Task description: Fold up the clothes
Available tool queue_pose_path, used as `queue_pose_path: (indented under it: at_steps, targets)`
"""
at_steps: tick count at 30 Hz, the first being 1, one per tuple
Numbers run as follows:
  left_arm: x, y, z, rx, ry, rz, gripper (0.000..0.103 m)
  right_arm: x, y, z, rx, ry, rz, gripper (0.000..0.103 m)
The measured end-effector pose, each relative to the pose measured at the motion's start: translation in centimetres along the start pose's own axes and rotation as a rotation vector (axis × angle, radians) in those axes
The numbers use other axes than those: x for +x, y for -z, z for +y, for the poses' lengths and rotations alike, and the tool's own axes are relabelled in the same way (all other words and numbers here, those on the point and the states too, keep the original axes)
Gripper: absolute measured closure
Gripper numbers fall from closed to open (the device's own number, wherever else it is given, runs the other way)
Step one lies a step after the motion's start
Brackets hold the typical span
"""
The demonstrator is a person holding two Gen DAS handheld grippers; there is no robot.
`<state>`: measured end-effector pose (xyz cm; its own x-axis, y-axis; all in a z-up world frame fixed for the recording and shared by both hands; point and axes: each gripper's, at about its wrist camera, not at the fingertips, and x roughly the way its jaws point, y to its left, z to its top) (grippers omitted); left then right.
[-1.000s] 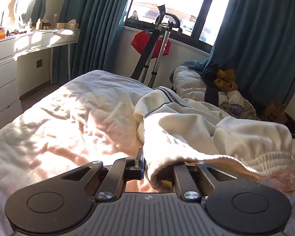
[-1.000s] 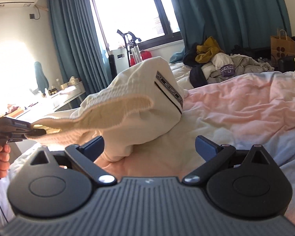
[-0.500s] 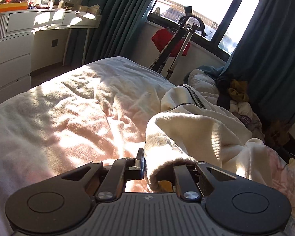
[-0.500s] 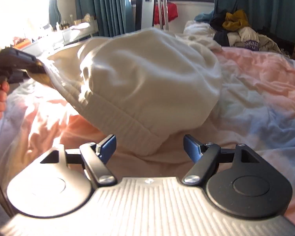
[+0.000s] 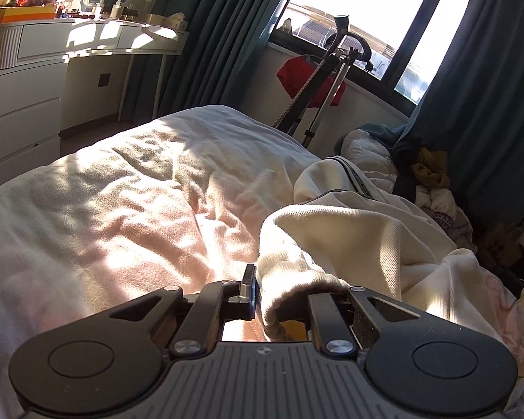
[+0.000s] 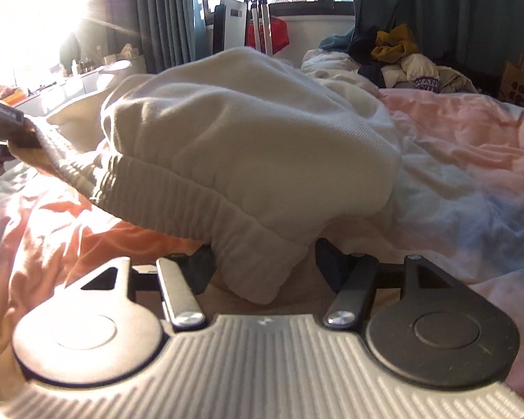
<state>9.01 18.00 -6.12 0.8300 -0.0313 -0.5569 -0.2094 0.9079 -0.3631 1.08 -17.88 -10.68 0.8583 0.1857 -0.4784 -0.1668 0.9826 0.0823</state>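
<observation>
1. The step in hand looks like getting a two-point hold on the cream garment [image 6: 248, 146] so it can be spread flat for folding.
2. The left gripper [image 5: 279, 289] is pinching the ribbed hem at one corner; that corner hangs lifted above the bed [image 5: 122, 209].
3. The right gripper [image 6: 263, 265] is spread, its fingers either side of the other hem corner, which droops between them; it grips nothing yet.
4. Next move, as I judge it: press the right gripper together on that hem, then draw both grippers apart to pull the hem taut.
5. The garment is thick, knitted, with a ribbed band and a dark stripe [image 5: 353, 174]; it lies bunched on the bed, its far part resting on the cover.
</observation>
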Motion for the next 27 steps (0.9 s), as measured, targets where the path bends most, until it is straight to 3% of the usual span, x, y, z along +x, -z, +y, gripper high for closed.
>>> queue_pose_path:
  at_steps: [8, 11, 15, 19, 21, 25, 27]
  targets:
    - [0.2, 2.1, -2.0, 0.078, 0.017, 0.055, 0.090, -5.1, -2.7, -2.4, 0.031, 0.182, -0.343, 0.047]
    - [0.0, 2.7, -2.9, 0.121, 0.011, 0.064, 0.088, -3.9, -2.9, -3.9, 0.062, 0.205, -0.304, 0.047]
    - [-0.1, 3.2, -2.6, 0.115, 0.003, 0.103, 0.085, -1.4, -2.3, -5.5, 0.168, 0.151, -0.178, 0.047]
    - [-0.8, 3.6, -2.3, 0.117, -0.008, 0.120, 0.074, -0.4, -1.7, -5.9, 0.235, 0.124, -0.169, 0.052]
    - [-1.3, 3.7, -2.7, 0.153, -0.021, 0.106, 0.068, -0.5, -1.8, -5.7, 0.236, 0.120, -0.170, 0.056]
    - [-1.4, 4.2, -3.7, 0.243, -0.057, 0.086, 0.063, -1.1, -2.1, -5.1, 0.221, 0.107, -0.179, 0.083]
    - [-1.0, 4.4, -3.9, 0.269, -0.077, 0.073, 0.062, -1.8, -2.4, -4.6, 0.197, 0.113, -0.204, 0.086]
